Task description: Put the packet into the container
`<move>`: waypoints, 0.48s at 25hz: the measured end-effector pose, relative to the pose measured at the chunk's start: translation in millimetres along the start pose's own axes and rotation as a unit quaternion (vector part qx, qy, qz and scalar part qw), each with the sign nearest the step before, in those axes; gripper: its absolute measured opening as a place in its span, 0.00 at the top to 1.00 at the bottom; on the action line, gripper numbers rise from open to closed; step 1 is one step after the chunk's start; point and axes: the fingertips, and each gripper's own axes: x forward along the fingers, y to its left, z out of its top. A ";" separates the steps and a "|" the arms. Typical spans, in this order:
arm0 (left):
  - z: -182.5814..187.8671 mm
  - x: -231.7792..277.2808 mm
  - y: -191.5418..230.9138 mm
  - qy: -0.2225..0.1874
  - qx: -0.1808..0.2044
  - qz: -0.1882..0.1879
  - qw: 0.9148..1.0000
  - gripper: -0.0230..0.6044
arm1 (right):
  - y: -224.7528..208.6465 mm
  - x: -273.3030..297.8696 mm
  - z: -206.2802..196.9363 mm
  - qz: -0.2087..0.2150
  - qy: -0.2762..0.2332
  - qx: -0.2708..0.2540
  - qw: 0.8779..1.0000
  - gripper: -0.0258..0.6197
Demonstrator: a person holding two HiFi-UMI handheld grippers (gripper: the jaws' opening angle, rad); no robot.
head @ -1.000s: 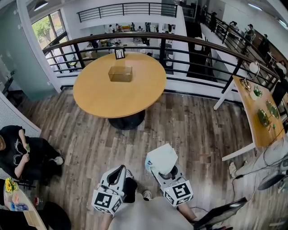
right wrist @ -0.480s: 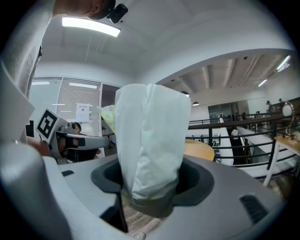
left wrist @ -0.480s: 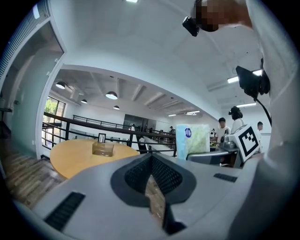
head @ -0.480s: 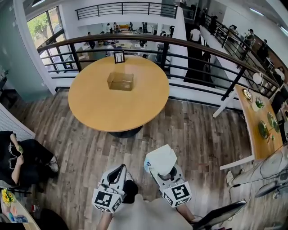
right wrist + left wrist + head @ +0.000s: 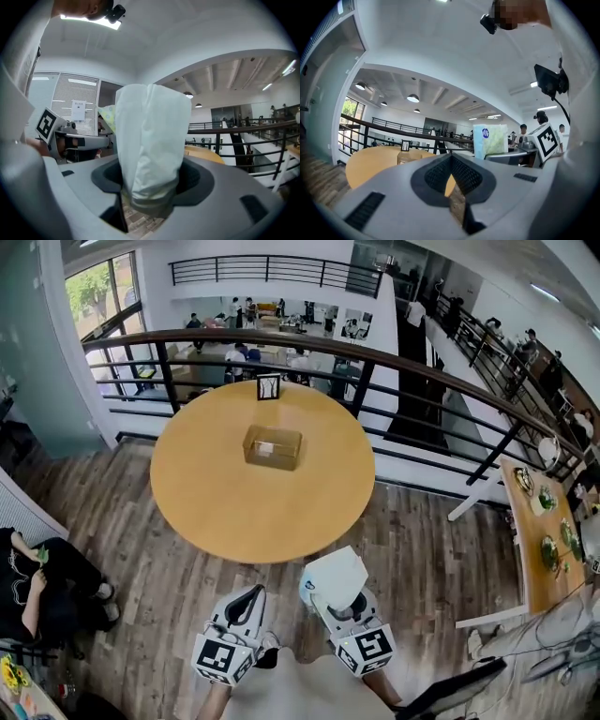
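Observation:
A clear plastic container [image 5: 273,447] stands near the middle of the round wooden table [image 5: 216,502], which is ahead of me. My right gripper [image 5: 339,594] hangs low over the floor, short of the table, shut on a white packet [image 5: 336,574] that sticks up from its jaws. In the right gripper view the packet [image 5: 150,140] fills the centre, pinched at its lower end. My left gripper [image 5: 251,594] is beside it on the left, shut with nothing in it. In the left gripper view the container [image 5: 407,157] and the packet [image 5: 490,140] both show.
A small framed card [image 5: 269,387] stands at the table's far edge. A dark railing [image 5: 422,381] curves behind the table. A seated person [image 5: 37,577] is at the left. A second table [image 5: 525,559] with dishes stands at the right. Wooden floor lies between me and the round table.
The table and container have come nearer and lower in the head view. Both grippers keep their pose, the packet still in the right one.

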 end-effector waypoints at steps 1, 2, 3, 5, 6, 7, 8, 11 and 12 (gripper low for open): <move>1.1 3.2 8.8 -0.001 0.002 0.002 1.000 0.95 | 0.3 9.3 0.9 0.002 0.000 0.000 1.000 0.55; 2.2 6.4 17.3 -0.002 0.004 0.003 1.000 0.96 | 1.0 18.1 1.8 0.004 -0.001 0.000 1.000 0.55; 3.2 9.7 24.8 -0.002 0.005 0.004 1.000 0.95 | 1.4 25.9 2.2 0.005 -0.001 0.000 1.000 0.55; 4.1 15.4 36.3 -0.003 0.001 0.005 1.000 0.96 | 1.9 38.2 2.0 0.008 0.003 0.000 1.000 0.55; 3.5 17.7 40.7 -0.002 -0.002 0.005 1.000 0.96 | 2.0 43.7 1.6 0.010 0.006 0.000 1.000 0.55; 2.4 20.0 44.5 0.000 -0.005 0.006 1.000 0.96 | 1.5 48.9 1.2 0.011 0.009 0.001 1.000 0.55; 1.0 22.4 47.5 0.003 -0.008 0.008 1.000 0.96 | 0.5 53.5 0.9 0.012 0.011 0.003 1.000 0.55; -4.7 28.0 53.9 0.012 -0.015 0.013 1.000 0.96 | -3.5 64.5 -2.3 0.017 0.015 0.011 1.000 0.55; -7.0 30.1 57.0 0.015 -0.017 0.015 1.000 0.95 | -5.1 68.8 -3.7 0.017 0.016 0.014 1.000 0.55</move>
